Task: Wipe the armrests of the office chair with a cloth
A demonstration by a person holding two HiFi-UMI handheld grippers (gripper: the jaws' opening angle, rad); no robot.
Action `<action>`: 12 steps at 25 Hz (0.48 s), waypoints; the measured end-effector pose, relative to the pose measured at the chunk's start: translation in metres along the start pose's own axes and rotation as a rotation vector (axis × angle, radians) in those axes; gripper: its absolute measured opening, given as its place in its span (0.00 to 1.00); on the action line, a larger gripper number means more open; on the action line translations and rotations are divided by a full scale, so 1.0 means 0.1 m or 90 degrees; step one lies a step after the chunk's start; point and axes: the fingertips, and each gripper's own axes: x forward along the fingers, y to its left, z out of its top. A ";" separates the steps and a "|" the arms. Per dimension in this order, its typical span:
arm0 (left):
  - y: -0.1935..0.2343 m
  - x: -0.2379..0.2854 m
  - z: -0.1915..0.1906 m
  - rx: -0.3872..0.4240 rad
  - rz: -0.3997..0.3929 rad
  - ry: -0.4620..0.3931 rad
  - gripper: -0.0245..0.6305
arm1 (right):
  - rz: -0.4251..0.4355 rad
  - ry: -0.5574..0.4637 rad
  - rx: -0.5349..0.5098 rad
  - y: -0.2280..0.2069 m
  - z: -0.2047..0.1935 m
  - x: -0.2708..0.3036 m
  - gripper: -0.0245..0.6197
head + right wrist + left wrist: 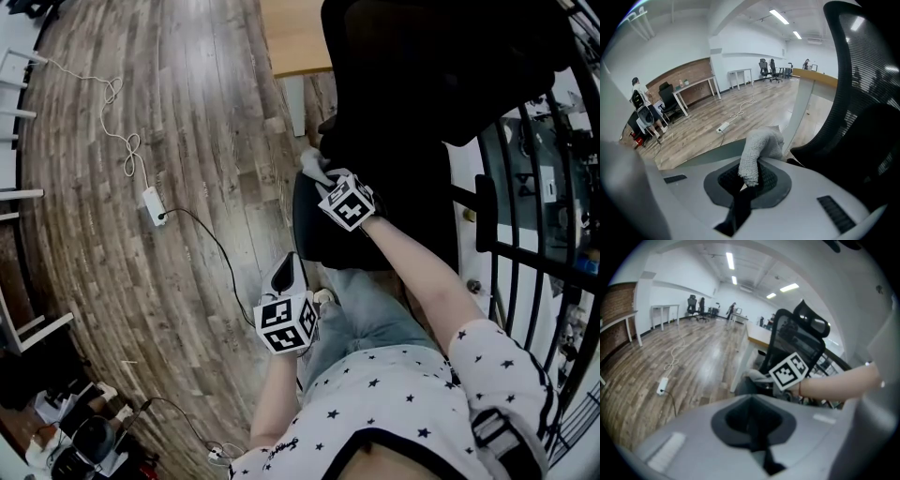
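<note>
Between the jaws of the right gripper [749, 182] sits a grey knitted cloth [761, 146]. The jaws are clamped on one end of it, and the rest bunches up and out past their tips. The person's right forearm [417, 267] is bare and stretched well forward from the body. The wrist is straight, carrying that gripper up to the black office chair [422, 103]. Just right of the jaws rises the chair's mesh backrest [862, 79], and below and beside the cloth lies a dark padded part of the chair. I cannot tell whether the cloth touches it, or whether that pad is an armrest.

Behind and to the left of the right gripper, the left gripper [753, 423] is held back close to the person's lap. Its forearm [272, 403] is tucked in near the star-printed shirt [384, 403] and points forward. Its jaws are pressed together with nothing between them.

Straight ahead of the cloth stands a white leg of a wooden desk [820, 77]. Well off to the left of both grippers, a white power strip [153, 204] lies on the plank floor [187, 112], with a white cord [117, 127] looping away from it.
</note>
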 end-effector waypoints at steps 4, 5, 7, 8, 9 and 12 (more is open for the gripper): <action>0.02 -0.02 -0.03 -0.007 0.003 -0.001 0.04 | 0.003 0.008 -0.002 0.02 -0.02 0.03 0.08; 0.02 -0.03 -0.03 -0.009 0.003 -0.002 0.04 | 0.003 0.010 -0.001 0.02 -0.02 0.03 0.08; 0.03 -0.04 -0.04 -0.010 0.004 -0.002 0.04 | 0.004 0.014 0.001 0.02 -0.01 0.04 0.08; 0.03 -0.04 -0.05 -0.009 0.003 -0.003 0.04 | 0.004 0.016 0.001 0.03 -0.01 0.05 0.08; 0.04 -0.04 -0.06 -0.009 0.003 -0.003 0.04 | 0.006 0.019 0.002 0.03 -0.02 0.05 0.08; 0.04 -0.05 -0.07 -0.009 0.001 -0.004 0.04 | 0.021 0.028 0.000 0.08 -0.02 0.06 0.08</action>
